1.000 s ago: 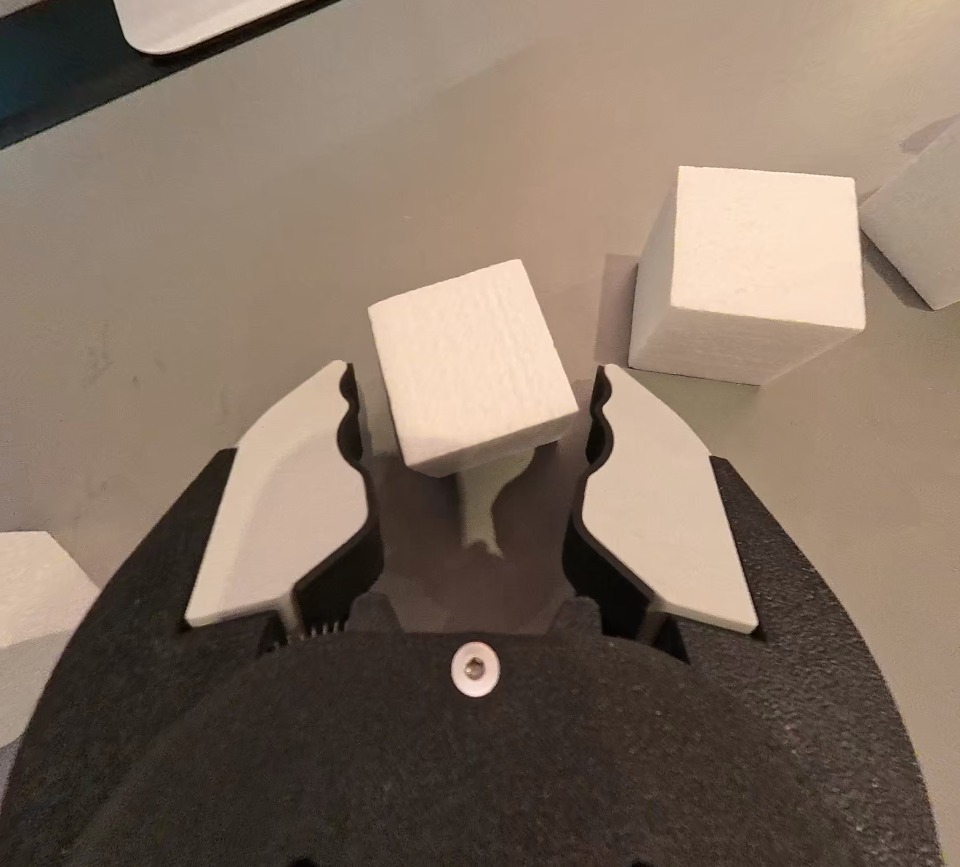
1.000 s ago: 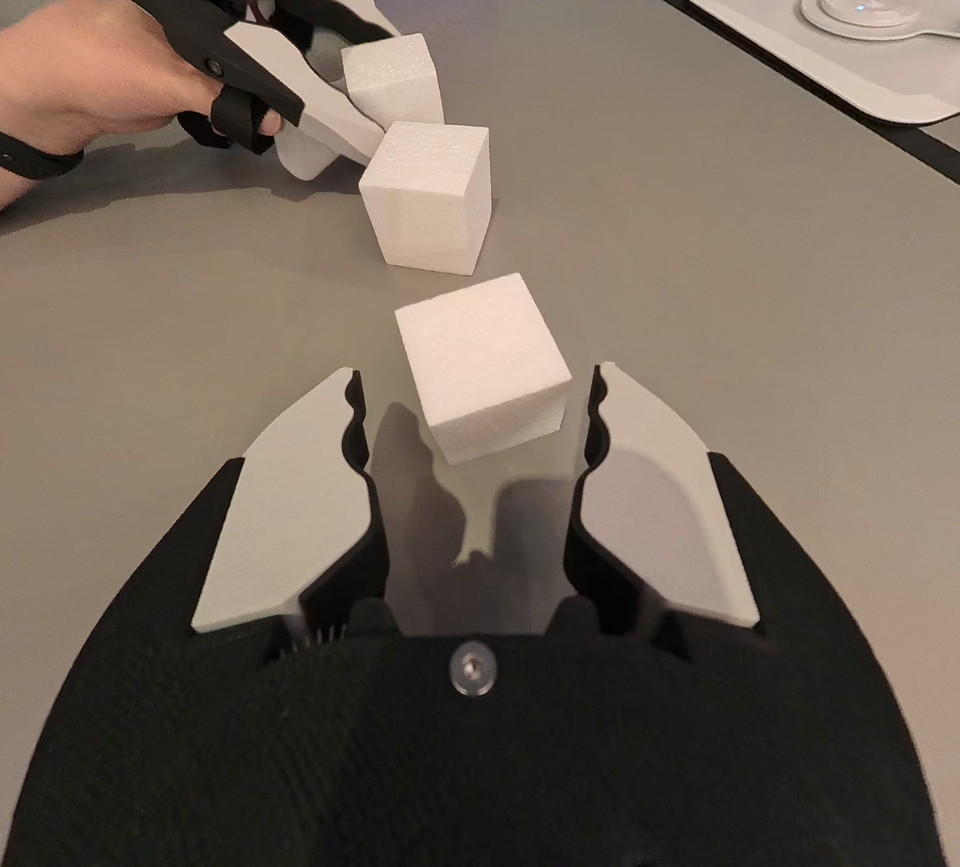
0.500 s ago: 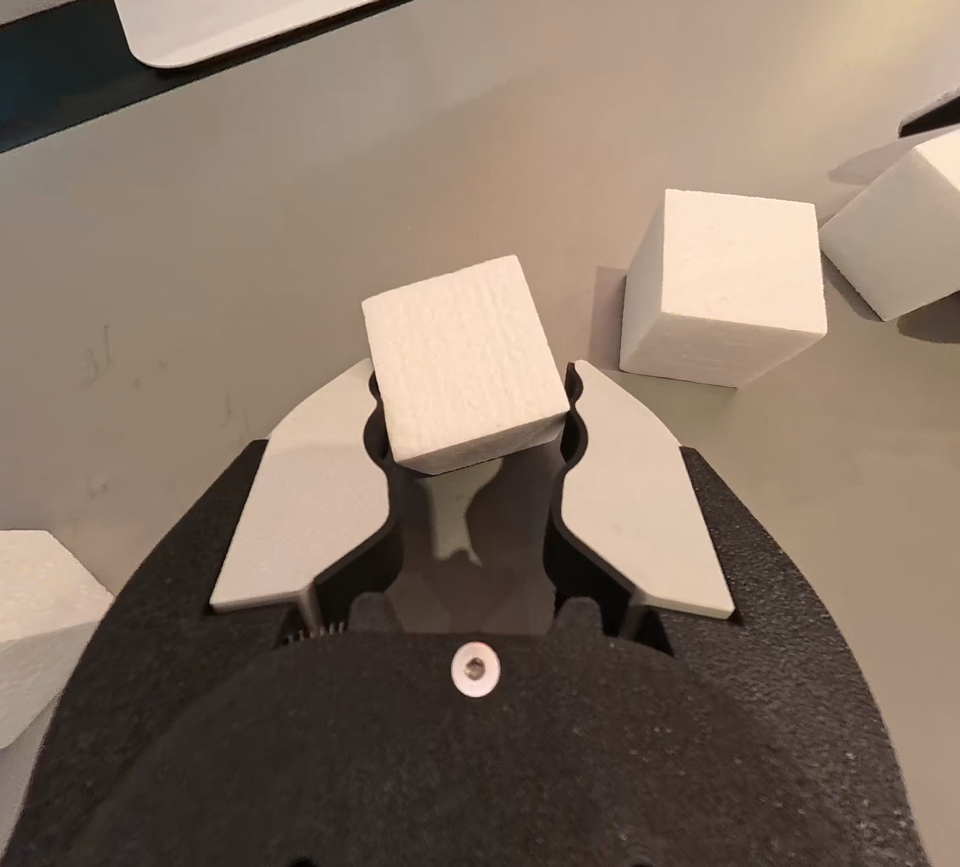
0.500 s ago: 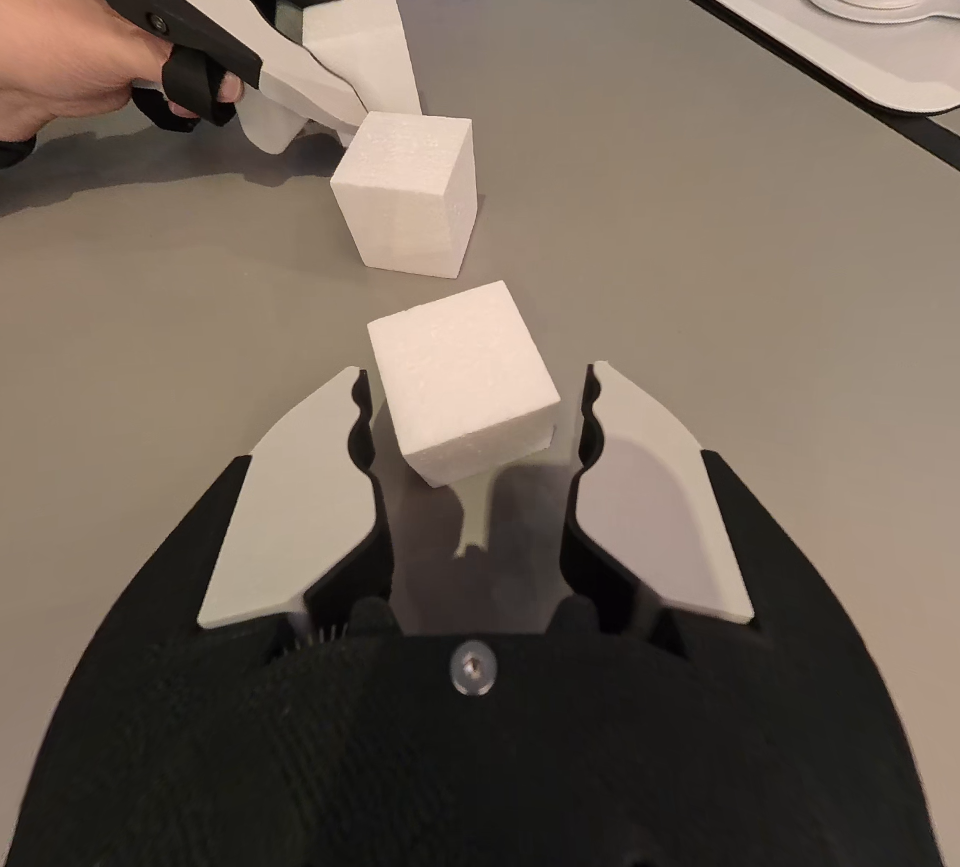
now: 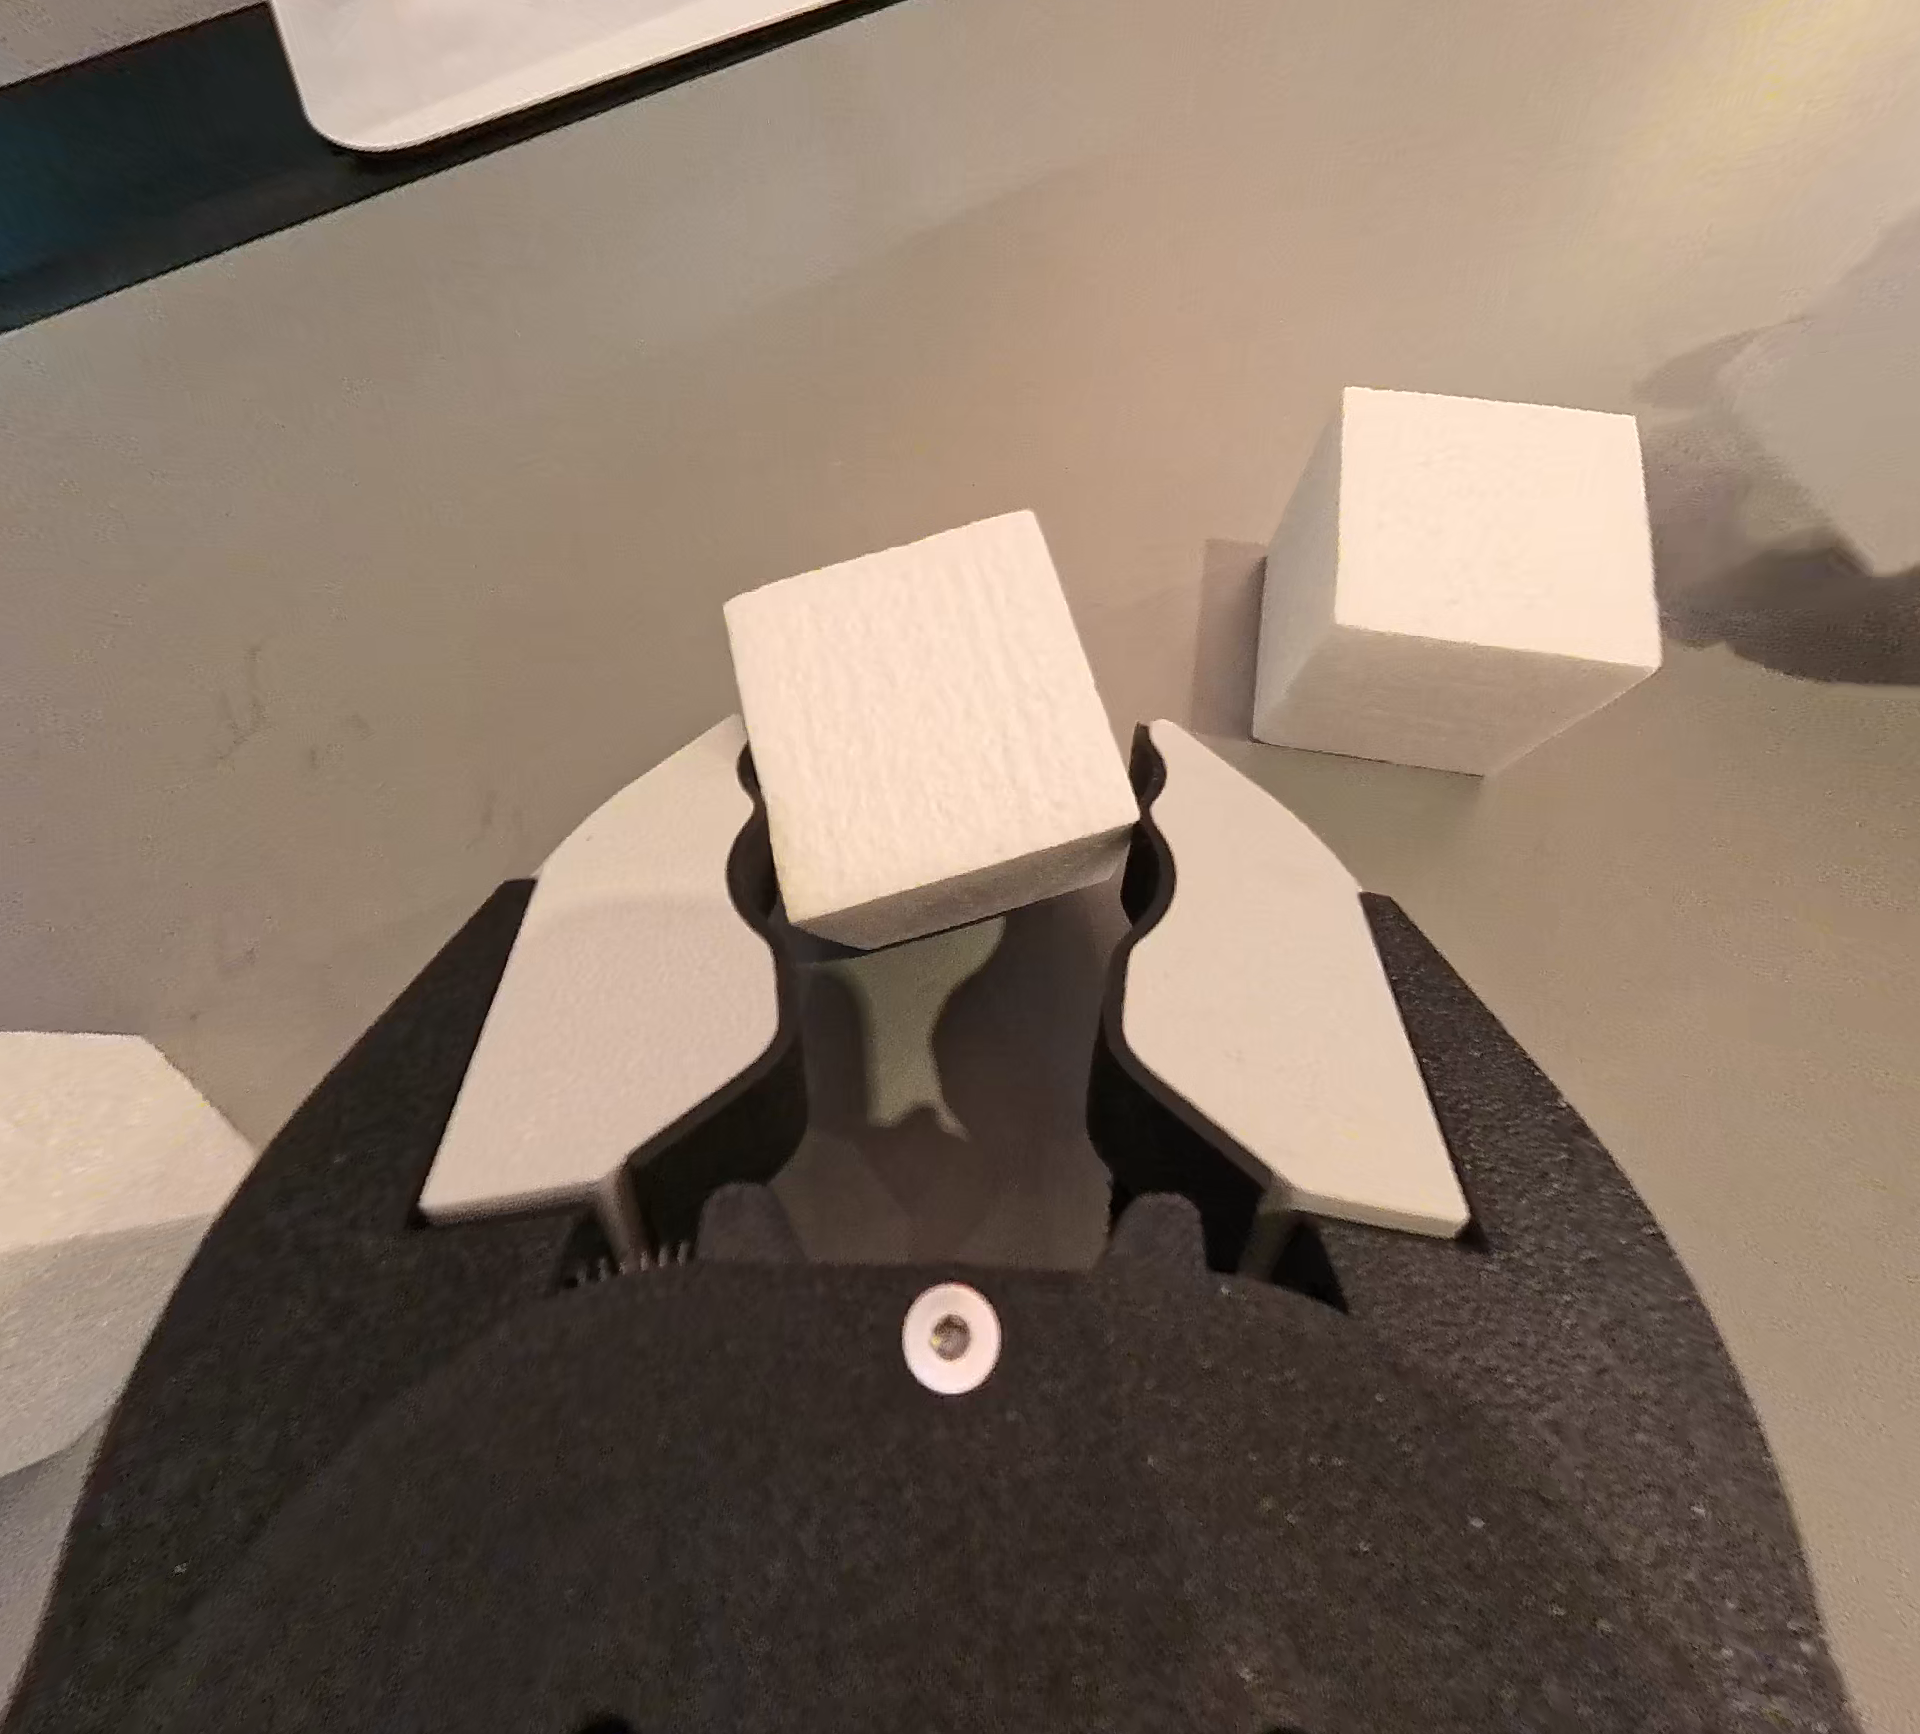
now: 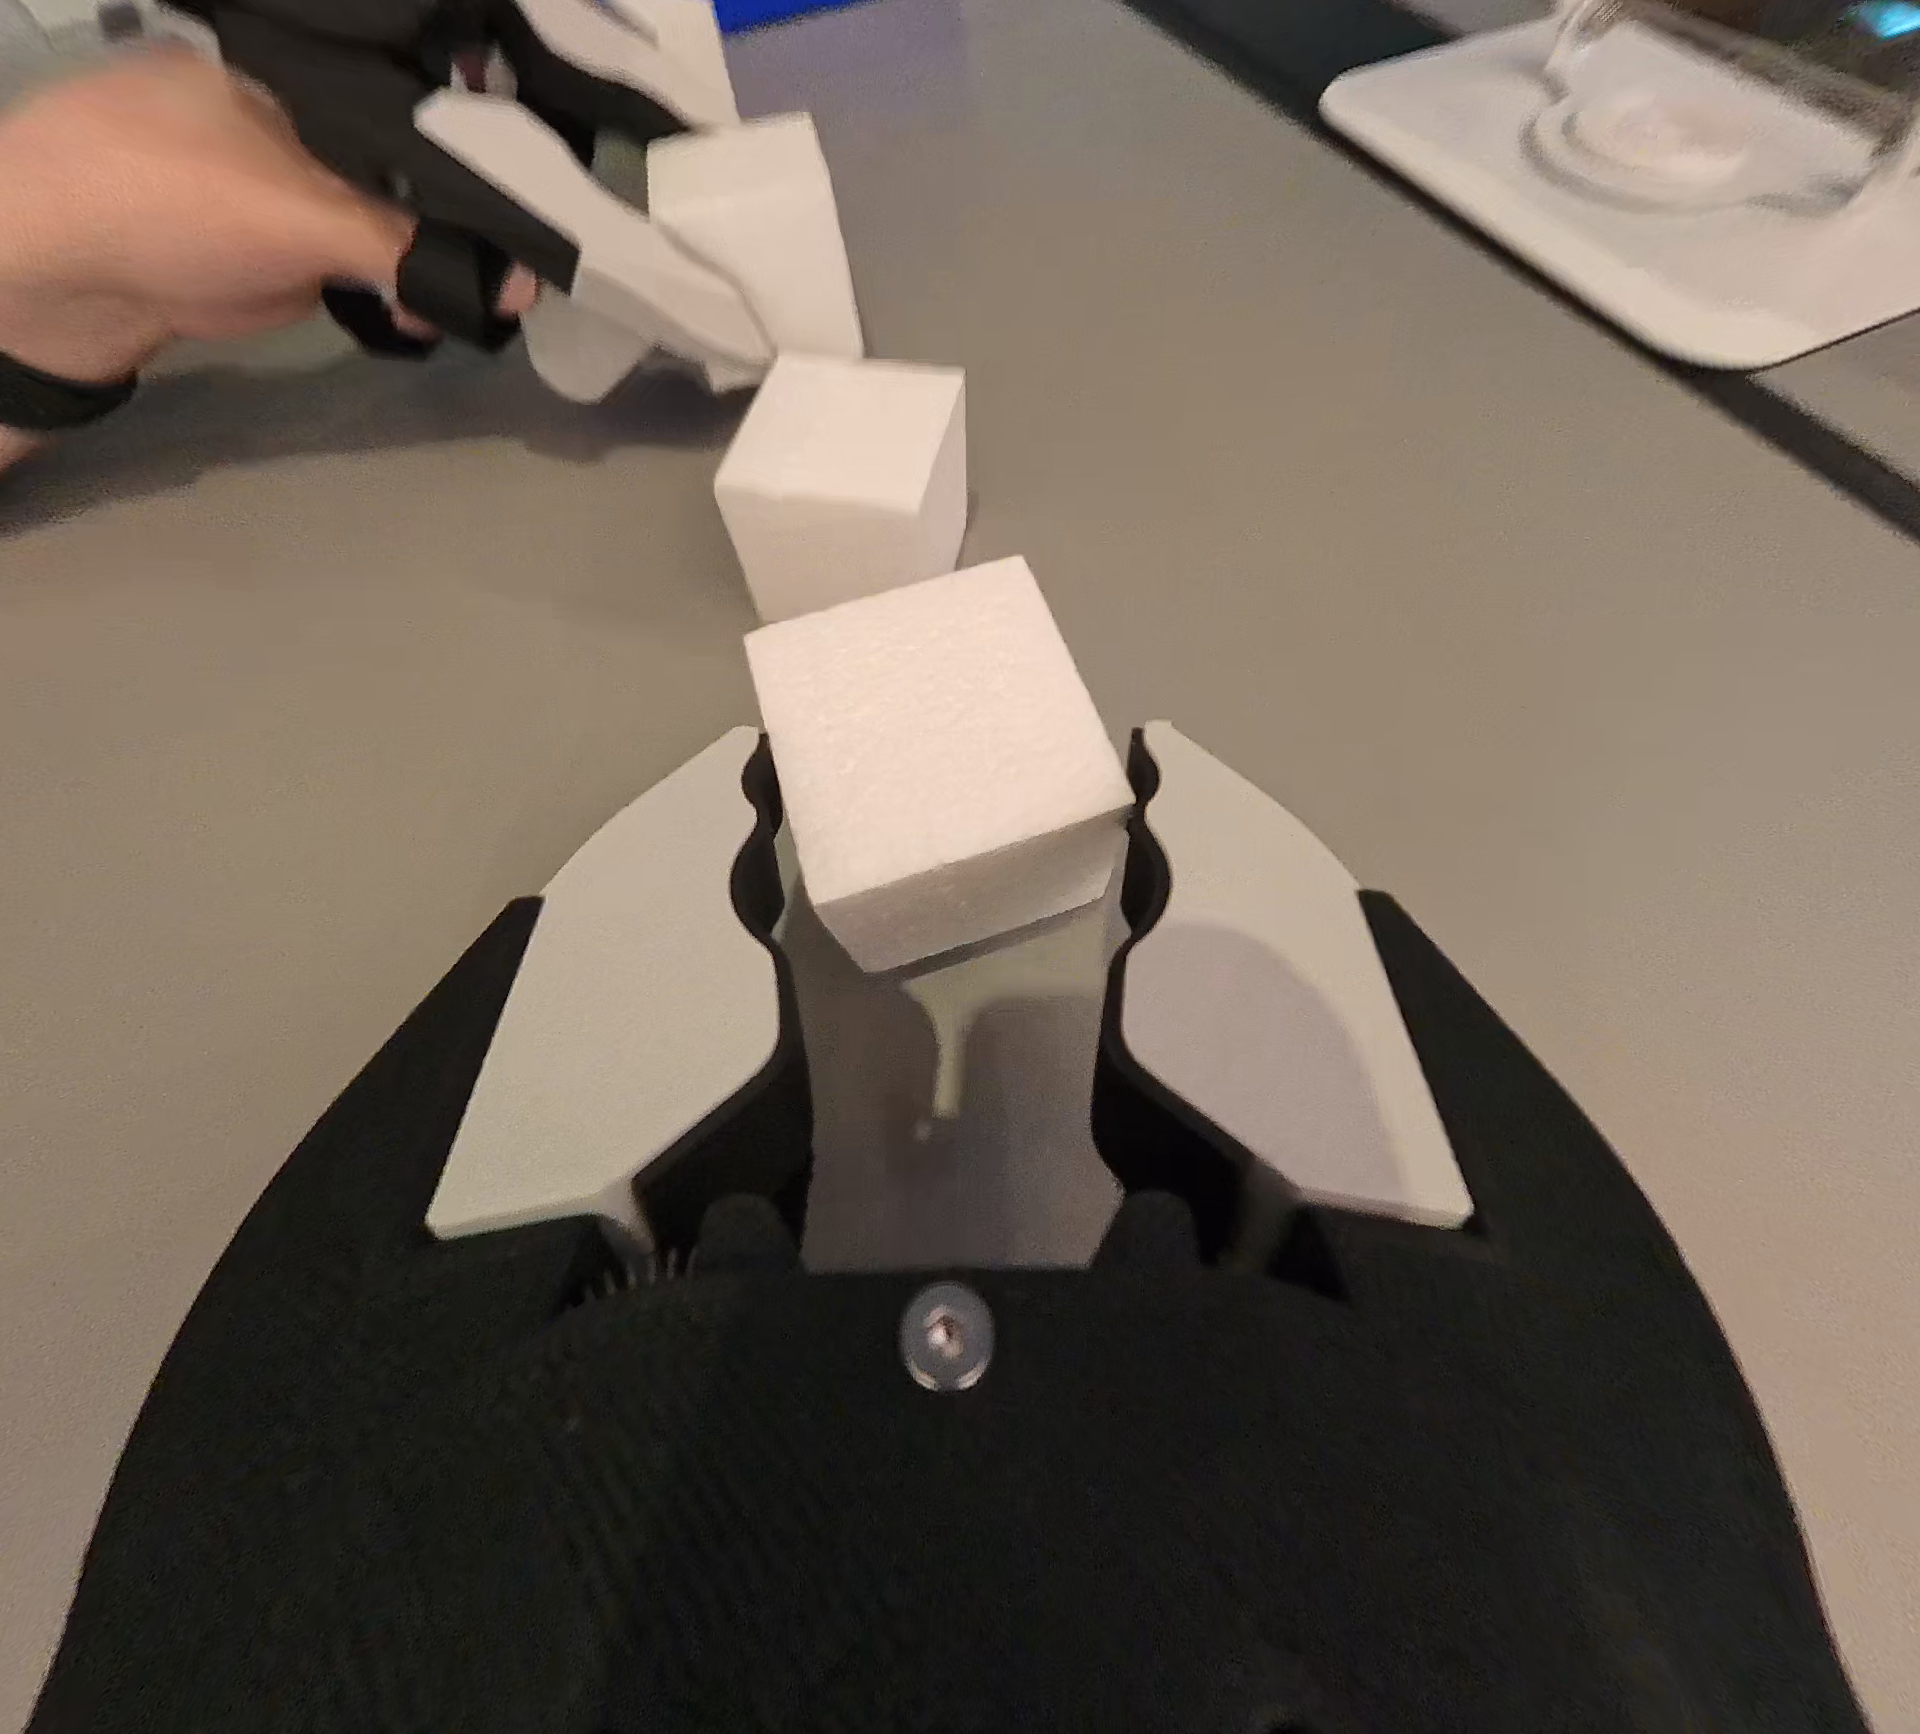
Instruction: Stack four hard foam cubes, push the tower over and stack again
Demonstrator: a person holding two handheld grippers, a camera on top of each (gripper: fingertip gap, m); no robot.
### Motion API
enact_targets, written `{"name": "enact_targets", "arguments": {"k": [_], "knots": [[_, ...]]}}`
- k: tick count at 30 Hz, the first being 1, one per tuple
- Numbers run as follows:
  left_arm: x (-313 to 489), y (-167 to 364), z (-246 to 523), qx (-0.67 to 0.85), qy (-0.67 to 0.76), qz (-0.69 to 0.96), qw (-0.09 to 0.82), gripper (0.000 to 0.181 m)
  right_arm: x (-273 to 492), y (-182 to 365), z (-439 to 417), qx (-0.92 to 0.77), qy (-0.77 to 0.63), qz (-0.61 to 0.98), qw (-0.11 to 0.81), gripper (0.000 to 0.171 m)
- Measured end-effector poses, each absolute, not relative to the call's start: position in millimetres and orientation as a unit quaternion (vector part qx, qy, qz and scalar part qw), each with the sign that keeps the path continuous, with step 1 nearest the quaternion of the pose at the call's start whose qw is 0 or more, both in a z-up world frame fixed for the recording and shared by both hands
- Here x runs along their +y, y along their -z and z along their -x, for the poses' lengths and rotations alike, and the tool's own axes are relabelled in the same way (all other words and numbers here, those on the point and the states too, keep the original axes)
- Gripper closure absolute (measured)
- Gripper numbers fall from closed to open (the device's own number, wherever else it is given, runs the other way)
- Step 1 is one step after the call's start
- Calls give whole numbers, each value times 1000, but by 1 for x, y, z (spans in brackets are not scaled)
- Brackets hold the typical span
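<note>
Middle cube [image 6: 847, 469] sits flat on the grey table [image 6: 1351, 645], square-faced, no long axis to speak of; I read it as the likely base. It lies straight ahead of my right gripper [image 6: 940, 791], just beyond the cube it clamps [image 6: 930, 770], and forward-right of my left gripper [image 5: 940, 801], which pinches its own cube [image 5: 925, 728], corner turned slightly toward the camera. Both held cubes ride clear of the table. Right looks nearer. Fourth cube [image 5: 73, 1206] rests low-left in the left wrist view. White tray [image 5: 623, 11] far off.
</note>
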State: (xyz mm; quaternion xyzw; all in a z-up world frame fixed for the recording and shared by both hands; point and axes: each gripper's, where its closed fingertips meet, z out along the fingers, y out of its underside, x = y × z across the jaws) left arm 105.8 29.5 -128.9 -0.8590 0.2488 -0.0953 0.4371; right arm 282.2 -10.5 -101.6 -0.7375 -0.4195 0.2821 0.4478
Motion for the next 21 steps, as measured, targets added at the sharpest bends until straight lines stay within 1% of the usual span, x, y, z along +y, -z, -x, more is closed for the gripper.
{"name": "enact_targets", "arguments": {"k": [4,8,14,21], "knots": [[29,121,-94,236,84,859,446,116,4,64,-266,-363,-292,747,474,107],[28,109,-83,217,78,857,460,116,8,52,-234,-374,-270,758,461,107],[29,99,-70,193,77,858,470,116,12,62,-196,-414,-245,762,434,106],[29,96,-61,175,85,860,472,116,15,67,-187,-414,-264,760,426,106]]}}
